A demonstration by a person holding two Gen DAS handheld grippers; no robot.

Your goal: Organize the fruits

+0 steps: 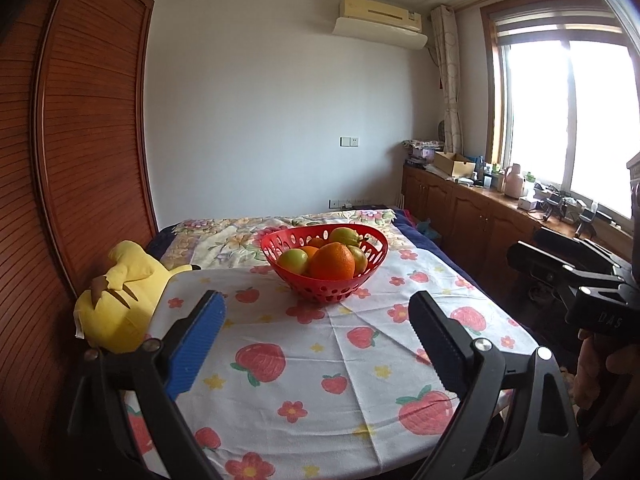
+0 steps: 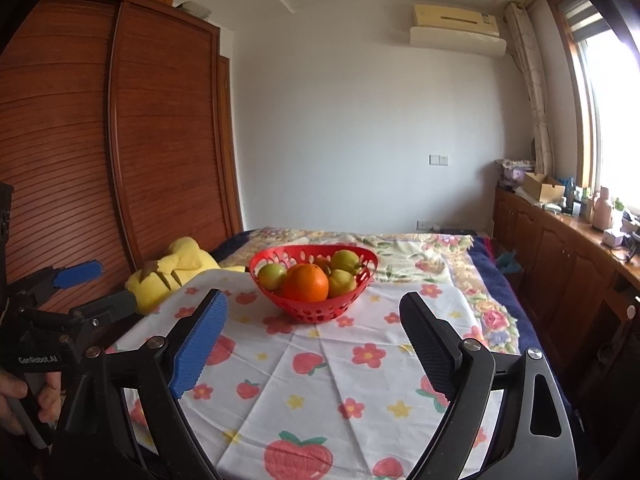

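both tools gape wide, empty; only the right view shows the left tool (image 2: 80, 286) beside the plush (image 2: 176, 270).

I see a white back wall (image 1: 260, 120) with an air conditioner (image 1: 380, 20) high up. A slatted wooden wardrobe (image 1: 80, 140) fills my left. On the right, bright daylight floods through a window (image 1: 560, 120) above a cluttered wooden cabinet run (image 1: 460, 208), with a patterned curtain (image 1: 448, 80) beside it.

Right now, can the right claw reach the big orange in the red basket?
Probably yes: the right claw is open, the orange sits frontmost in the red basket, and only flat cloth lies between.
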